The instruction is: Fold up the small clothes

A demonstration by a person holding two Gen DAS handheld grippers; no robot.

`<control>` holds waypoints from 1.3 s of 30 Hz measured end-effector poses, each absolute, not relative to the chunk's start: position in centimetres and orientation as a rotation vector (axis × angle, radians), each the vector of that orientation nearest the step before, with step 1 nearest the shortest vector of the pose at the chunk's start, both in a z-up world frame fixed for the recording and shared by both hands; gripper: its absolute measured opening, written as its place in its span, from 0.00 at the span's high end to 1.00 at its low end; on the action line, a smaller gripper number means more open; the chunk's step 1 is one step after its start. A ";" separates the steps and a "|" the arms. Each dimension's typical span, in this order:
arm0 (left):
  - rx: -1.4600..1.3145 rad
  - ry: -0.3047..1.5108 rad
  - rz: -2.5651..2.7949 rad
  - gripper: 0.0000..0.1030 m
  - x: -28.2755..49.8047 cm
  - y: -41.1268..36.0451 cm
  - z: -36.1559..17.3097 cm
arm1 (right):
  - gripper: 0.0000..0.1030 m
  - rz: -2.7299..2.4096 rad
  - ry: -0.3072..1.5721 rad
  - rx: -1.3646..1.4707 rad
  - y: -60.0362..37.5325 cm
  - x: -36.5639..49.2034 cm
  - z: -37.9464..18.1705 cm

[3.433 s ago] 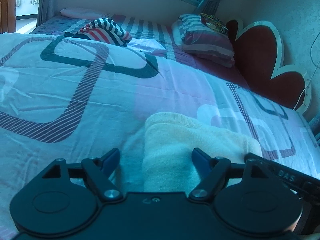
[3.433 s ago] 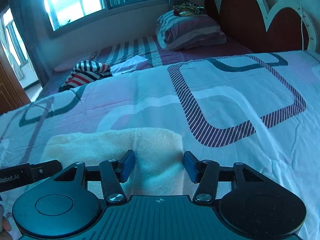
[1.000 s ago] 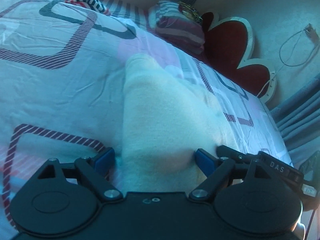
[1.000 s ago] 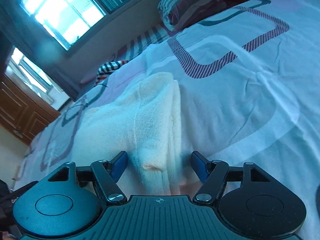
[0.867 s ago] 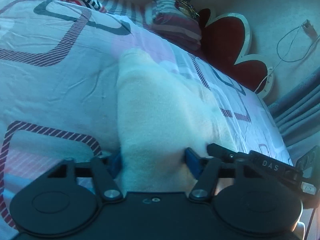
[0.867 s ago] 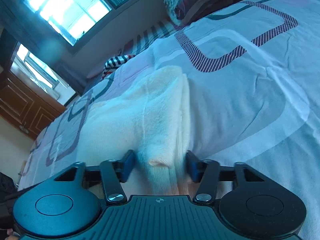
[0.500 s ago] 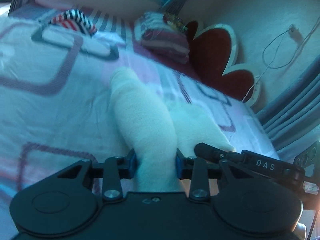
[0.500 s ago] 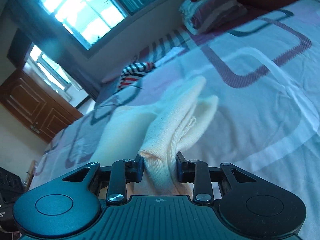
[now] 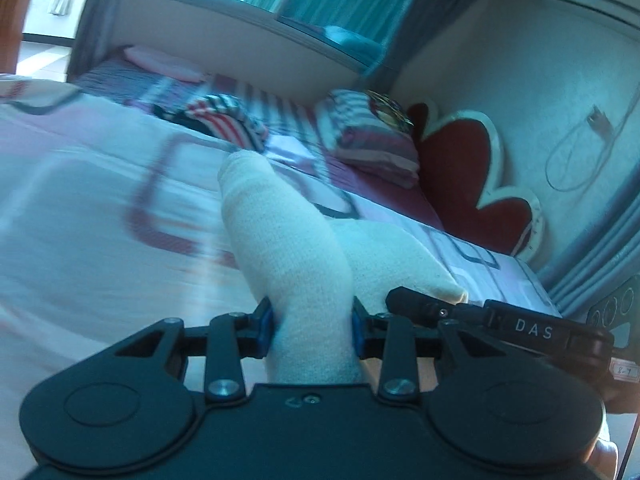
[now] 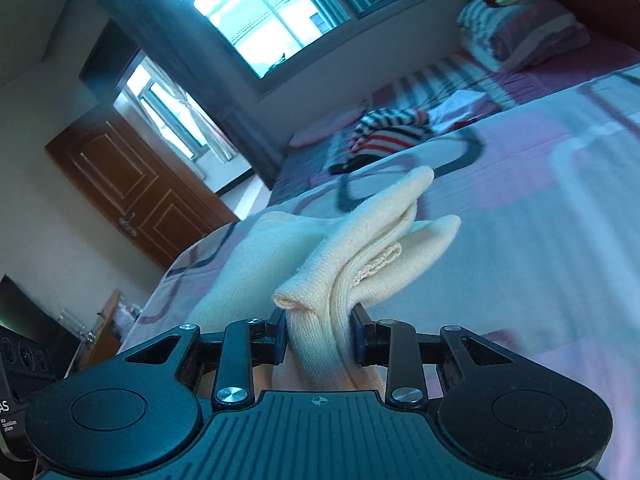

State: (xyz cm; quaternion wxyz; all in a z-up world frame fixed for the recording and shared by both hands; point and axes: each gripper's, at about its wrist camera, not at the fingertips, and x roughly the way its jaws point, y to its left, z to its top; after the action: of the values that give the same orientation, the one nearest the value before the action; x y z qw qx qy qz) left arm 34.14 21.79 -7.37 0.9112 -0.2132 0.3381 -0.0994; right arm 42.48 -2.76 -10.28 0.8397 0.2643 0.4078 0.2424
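The cream knit garment [image 9: 280,256] is pinched at two near corners, one in each claw, and lifted off the patterned bedspread [image 9: 80,216] so that its free end trails away from the cameras toward the far side of the bed. The left gripper [image 9: 313,326] is clenched on a thick roll of the fabric, its blue pads pressed into the knit on both sides; the right gripper [image 10: 320,338] is likewise clamped on a bunch of several folded layers, whose edges fan out just beyond the pads. In the left wrist view the right gripper's dark finger shows just to the right, near the cloth's other corner, so the two grips sit side by side along the garment's near edge. The long axis of the garment runs from the claws outward, far end still resting on or close to the bedspread; which part touches is hard to tell through the motion blur.

The coming move probably turns on that: the held near edge has to travel over and land on the far edge, so both hands would carry forward together, neither plainly nearer.

Farther off lie a striped garment [image 10: 390,130] and folded pillows [image 9: 372,140] by the heart-shaped headboard [image 9: 460,176], well apart from the cloth. Nothing stands in the way across the open bedspread between the claws and the far end
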 end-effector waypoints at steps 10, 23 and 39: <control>-0.420 0.751 -0.107 0.67 33.0 34.5 -10.9 | 0.70 0.549 0.922 0.509 13.0 42.2 -14.7; -0.381 0.789 -0.065 0.38 31.9 36.6 -13.2 | 0.57 0.414 1.027 0.488 10.7 41.5 -17.7; -0.357 0.847 0.041 0.35 31.4 35.1 -13.4 | 0.57 0.421 0.999 0.338 12.3 38.2 -14.9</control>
State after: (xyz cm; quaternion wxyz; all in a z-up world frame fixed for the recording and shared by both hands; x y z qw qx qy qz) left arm 31.40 35.11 -13.36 0.8961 -0.1721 0.4088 0.0197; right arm 38.18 12.25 -14.90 0.8431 0.1601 0.4731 0.1992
